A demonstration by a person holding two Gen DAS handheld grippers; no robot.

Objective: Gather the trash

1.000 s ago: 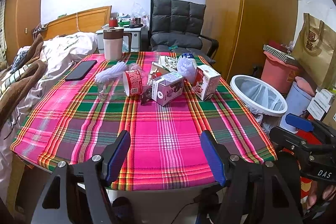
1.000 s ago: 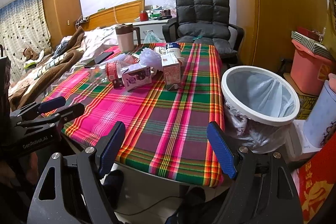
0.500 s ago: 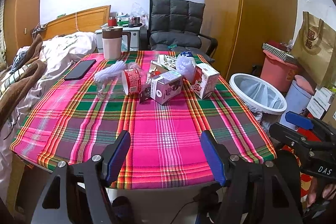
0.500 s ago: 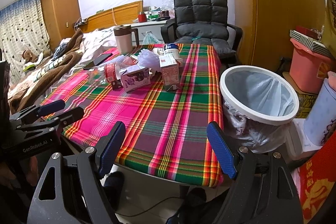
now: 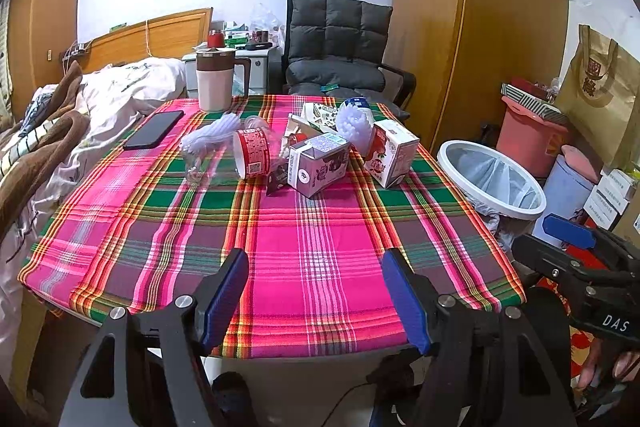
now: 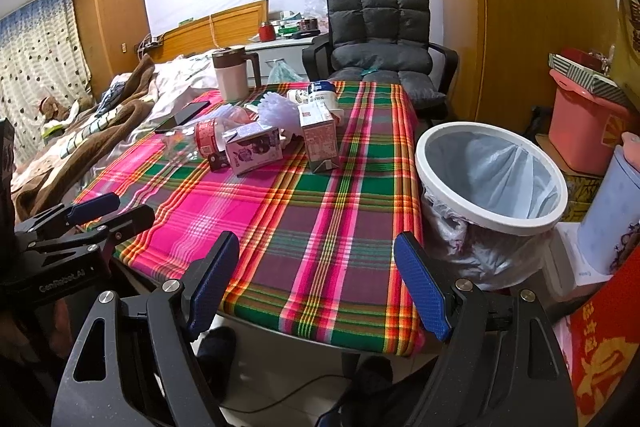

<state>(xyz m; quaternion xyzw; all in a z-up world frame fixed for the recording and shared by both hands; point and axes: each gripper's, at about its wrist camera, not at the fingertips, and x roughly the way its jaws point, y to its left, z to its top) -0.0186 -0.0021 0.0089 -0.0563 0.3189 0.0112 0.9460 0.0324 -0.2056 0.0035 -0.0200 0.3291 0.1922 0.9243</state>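
Observation:
Trash lies in a heap at the far middle of the plaid table (image 5: 312, 251): a purple carton (image 5: 318, 165) (image 6: 252, 150), a red-and-white carton (image 5: 390, 153) (image 6: 319, 138), a red paper cup (image 5: 252, 154) on its side, a clear crushed bottle (image 5: 204, 169) and white foam netting (image 5: 354, 127). The white bin (image 5: 492, 179) (image 6: 490, 179) with a liner stands off the table's right side. My left gripper (image 5: 316, 291) is open and empty over the near edge. My right gripper (image 6: 316, 279) is open and empty above the near right corner, beside the bin.
A black phone (image 5: 154, 129) and a lidded jug (image 5: 215, 79) sit at the table's far left. A bed (image 5: 60, 131) runs along the left, a grey chair (image 5: 336, 47) behind. A pink bucket (image 5: 528, 137), a blue container (image 5: 568, 189) and boxes crowd the floor past the bin.
Both views have shifted slightly, with the table and bin sitting a little lower and nearer. The trash has not moved and both grippers stay open.

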